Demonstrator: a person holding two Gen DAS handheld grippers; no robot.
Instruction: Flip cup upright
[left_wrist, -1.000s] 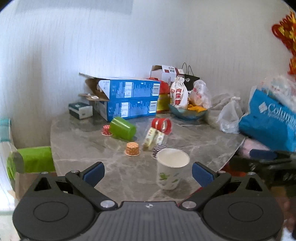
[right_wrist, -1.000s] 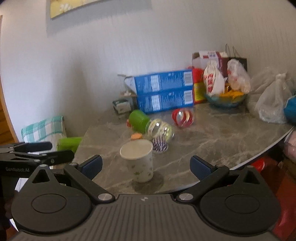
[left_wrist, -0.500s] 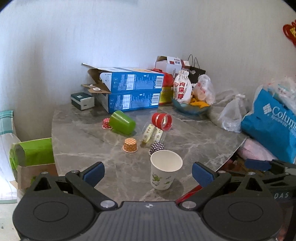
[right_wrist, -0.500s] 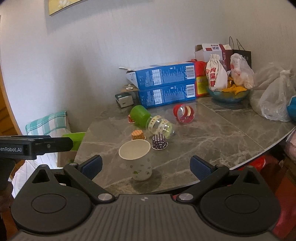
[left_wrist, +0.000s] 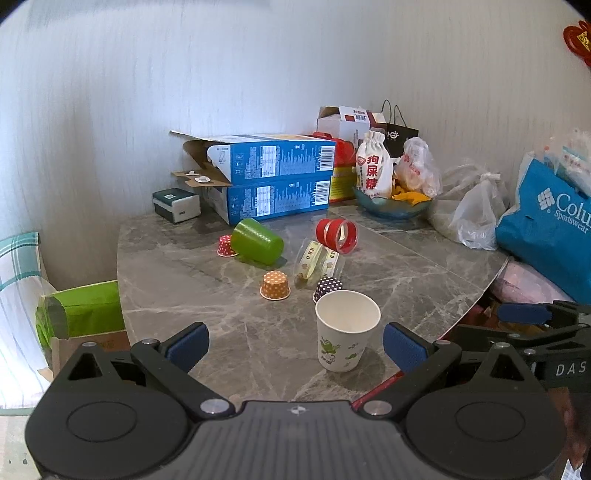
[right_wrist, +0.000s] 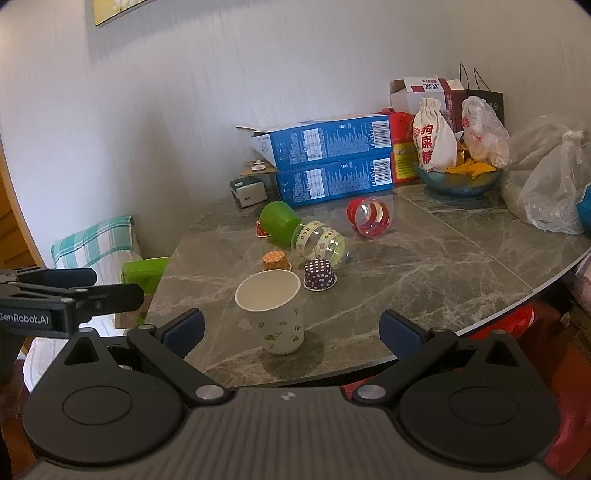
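Note:
A white paper cup (left_wrist: 345, 330) with green prints stands upright near the front edge of the grey marble table (left_wrist: 207, 295); it also shows in the right wrist view (right_wrist: 273, 314). My left gripper (left_wrist: 295, 349) is open and empty, just short of the cup. My right gripper (right_wrist: 291, 332) is open and empty, the cup a little ahead between its fingers. A green cup (left_wrist: 256, 240) lies on its side further back, also in the right wrist view (right_wrist: 279, 221). A clear printed cup (right_wrist: 321, 243) and a red-rimmed cup (right_wrist: 369, 216) lie on their sides.
Small dotted cupcake liners, orange (left_wrist: 275, 285), purple (right_wrist: 320, 274) and red (left_wrist: 226, 245), sit upside down on the table. Two stacked blue boxes (left_wrist: 273, 177), a bowl with bags (left_wrist: 391, 199), plastic bags (left_wrist: 469, 210) and a blue Columbia bag (left_wrist: 550, 221) line the back and right.
Both grippers have pulled back and risen a little from the table, so the upright paper cup sits slightly farther off. Nothing on the table has moved.

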